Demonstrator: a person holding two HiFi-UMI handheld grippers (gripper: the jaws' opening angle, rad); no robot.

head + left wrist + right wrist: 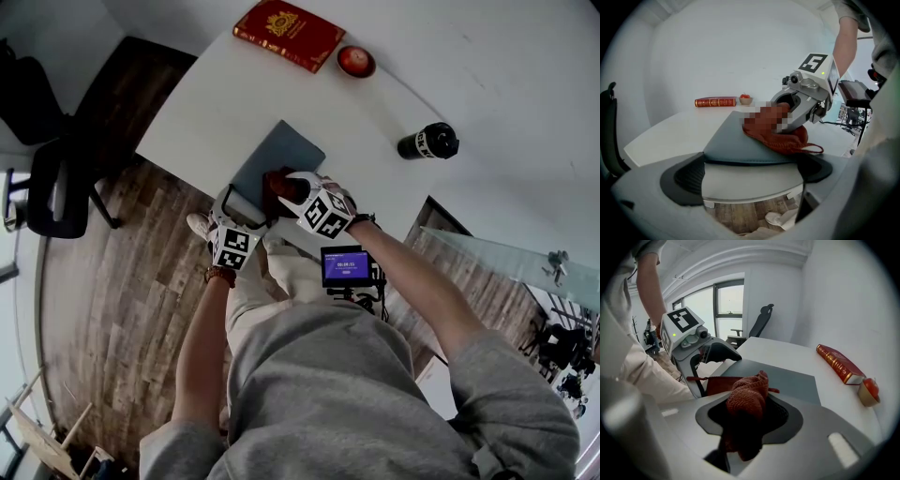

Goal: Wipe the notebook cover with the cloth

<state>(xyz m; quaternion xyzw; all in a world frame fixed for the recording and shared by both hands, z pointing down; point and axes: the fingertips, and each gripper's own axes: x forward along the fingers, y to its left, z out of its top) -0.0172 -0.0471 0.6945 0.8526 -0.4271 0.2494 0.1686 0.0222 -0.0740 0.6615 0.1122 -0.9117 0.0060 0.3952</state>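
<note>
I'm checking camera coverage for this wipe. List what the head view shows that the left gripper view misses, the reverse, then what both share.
Head view only: the black bottle and the small lit screen.
Left gripper view only: the jaws of the left tongs, closed across the near edge of the notebook.
Both: the right tongs pressing the cloth onto the notebook, with the red book and the small bowl beyond.

blue-grey notebook (pixel 281 150), flat, closed, w/ rust knit cloth (pixel 747 397) bunched on top
</note>
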